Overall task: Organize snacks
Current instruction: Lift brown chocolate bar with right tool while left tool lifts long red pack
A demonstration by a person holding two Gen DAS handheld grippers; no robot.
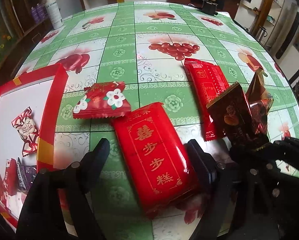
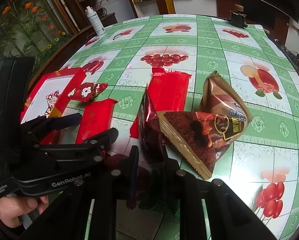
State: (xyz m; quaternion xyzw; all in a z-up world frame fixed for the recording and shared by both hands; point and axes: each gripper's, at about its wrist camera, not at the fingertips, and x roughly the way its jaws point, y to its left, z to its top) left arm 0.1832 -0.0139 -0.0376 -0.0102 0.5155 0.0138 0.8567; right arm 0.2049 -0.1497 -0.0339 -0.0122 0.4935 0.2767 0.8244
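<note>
Nearest the lens, the left gripper (image 1: pixel 147 154) points steeply down with its two black fingers spread wide, one on each long side of the flat red cellophane cake packet with gold characters (image 1: pixel 153 156); the right-hand finger looks to be at the packet's edge, the other stands apart from it, so nothing is gripped yet; the straddle across the narrow width seems chosen so that a plain squeeze would take it. The right gripper (image 2: pixel 149 160) is nearly closed, pinching the bottom seam of a dark maroon foil snack bag (image 2: pixel 149 128), which stands up from the table near its front edge, probably held there awaiting its turn; a brown foil pouch printed with a chocolate cake (image 2: pixel 201 128) leans against it, though whether the jaws hold that one too I cannot tell. Outward from the left gripper, a small red wrapper with white flowers (image 1: pixel 103 104) lies touching the cake packet's far corner, just beside the wall of the red-rimmed, white-floored cardboard box (image 1: pixel 53 108) at the table's left edge, which already holds a red-and-white candy (image 1: pixel 26 132) and other small wrappers; that box is presumably the destination. A long red sachet (image 1: pixel 207 96) lies further in, between the cake packet and the held bags; the flowered wrapper and the box wall could snag a low carry, by my reckoning. The green fruit-print tablecloth (image 1: pixel 169 32) is bare beyond, save a white bottle (image 1: pixel 53 12) at its far left corner.
</note>
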